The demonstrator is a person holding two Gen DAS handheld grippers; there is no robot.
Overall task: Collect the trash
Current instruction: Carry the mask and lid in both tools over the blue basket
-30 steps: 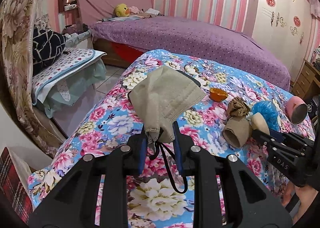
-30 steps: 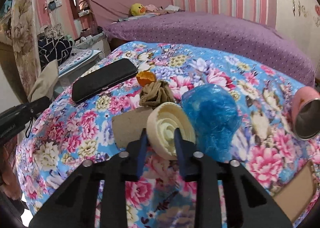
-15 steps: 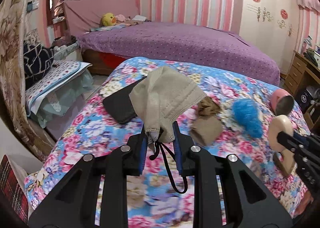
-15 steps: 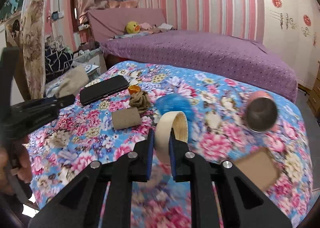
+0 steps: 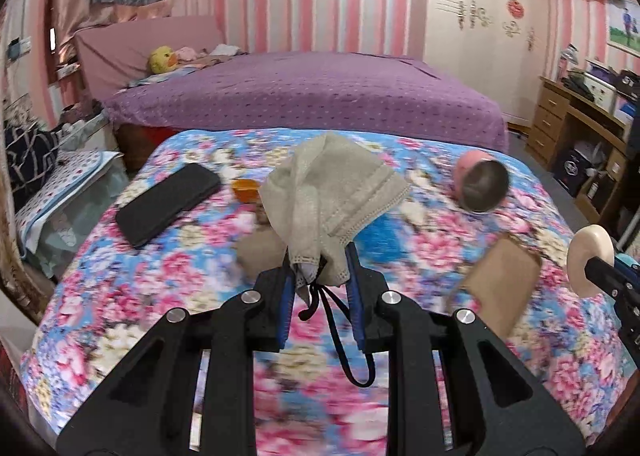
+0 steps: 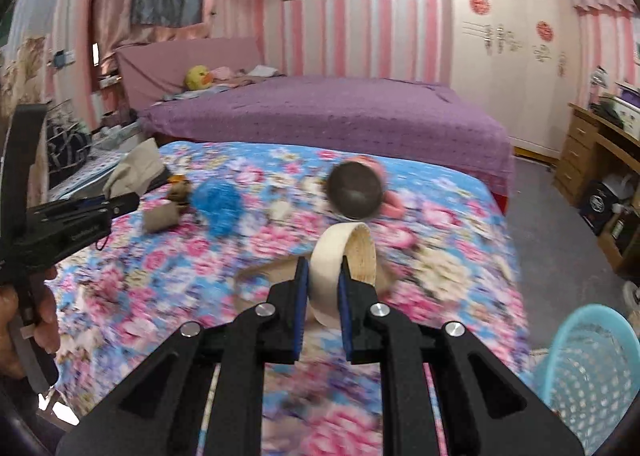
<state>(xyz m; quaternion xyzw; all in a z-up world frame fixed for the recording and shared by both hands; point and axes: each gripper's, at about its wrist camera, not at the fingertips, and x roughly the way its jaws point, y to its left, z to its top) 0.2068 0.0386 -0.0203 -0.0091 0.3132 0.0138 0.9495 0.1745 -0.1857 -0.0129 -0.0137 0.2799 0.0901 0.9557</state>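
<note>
In the left wrist view, my left gripper point(image 5: 320, 268) is shut on a beige face mask point(image 5: 332, 184), whose black ear loops dangle below the fingers. In the right wrist view, my right gripper point(image 6: 323, 272) is shut on a cream tape roll point(image 6: 344, 256), held above the floral bedspread point(image 6: 440, 224). A light blue mesh basket point(image 6: 592, 368) stands on the floor at the lower right of that view. On the bed lie a blue crumpled wrapper point(image 6: 218, 204), a cardboard tube point(image 5: 260, 252), an orange peel point(image 5: 245, 188) and a brown crumpled scrap point(image 6: 180, 190).
A black phone point(image 5: 168, 204), a pink cup point(image 5: 480, 184) on its side and a flat cardboard piece point(image 5: 500, 280) also lie on the bedspread. A purple bed point(image 5: 320, 96) stands behind. A wooden desk point(image 6: 600, 160) stands at the right, with grey floor between it and the bed.
Both grippers have pulled back from the bed and swung to the right. The tape roll has been lifted off the bedspread. The blue basket has come into the right wrist view.
</note>
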